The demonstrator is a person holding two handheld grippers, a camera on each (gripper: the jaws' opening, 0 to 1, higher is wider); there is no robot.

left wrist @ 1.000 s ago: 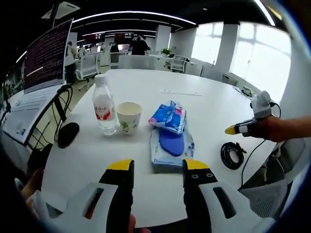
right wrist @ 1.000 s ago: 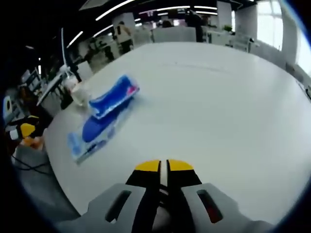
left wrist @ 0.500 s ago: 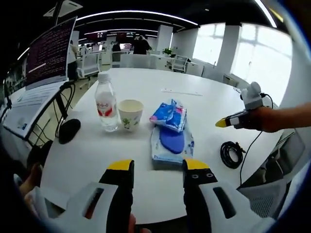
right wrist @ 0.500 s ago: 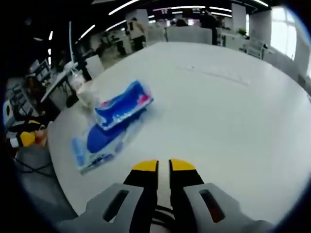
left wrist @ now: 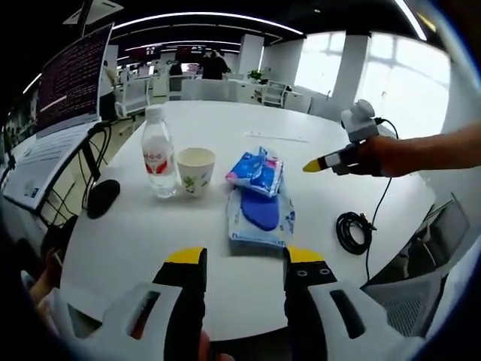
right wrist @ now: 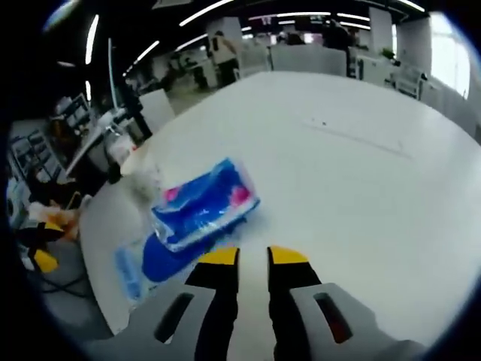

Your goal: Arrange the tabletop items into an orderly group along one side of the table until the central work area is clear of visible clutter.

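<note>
Left tongs [left wrist: 244,259]: jaws wide apart, nothing between them, hovering above the near edge of the table [left wrist: 218,135]. Right tongs [right wrist: 252,257]: jaws parted by a narrow slit, nothing held, poised over the tabletop just short of the blue pack [right wrist: 204,204]; seen also from the left gripper view, entering from the right with a yellow tip [left wrist: 313,165], a hand [left wrist: 368,156] wrapped round them, above the table's right side.

Toward the left edge: bottle [left wrist: 157,154], upright, white cap, red label, writing too small to read. Just beside it, paper cup [left wrist: 195,171], upright, green printed motif on the wall. Right of the cup, blue pack [left wrist: 256,171] of crinkled plastic with white and pink patches, lettering not legible, resting partly on the far end of a flat wrapper [left wrist: 260,216] with a dark blue oval panel and small print along the near margin, unreadable. Same pair in the right gripper view, pack lying across the wrapper [right wrist: 143,267].

Near the right edge, coiled black cable [left wrist: 352,229]. Off the left edge, black mouse-like object [left wrist: 101,198] and a monitor [left wrist: 71,79] covered in lines of pale text, illegible.
</note>
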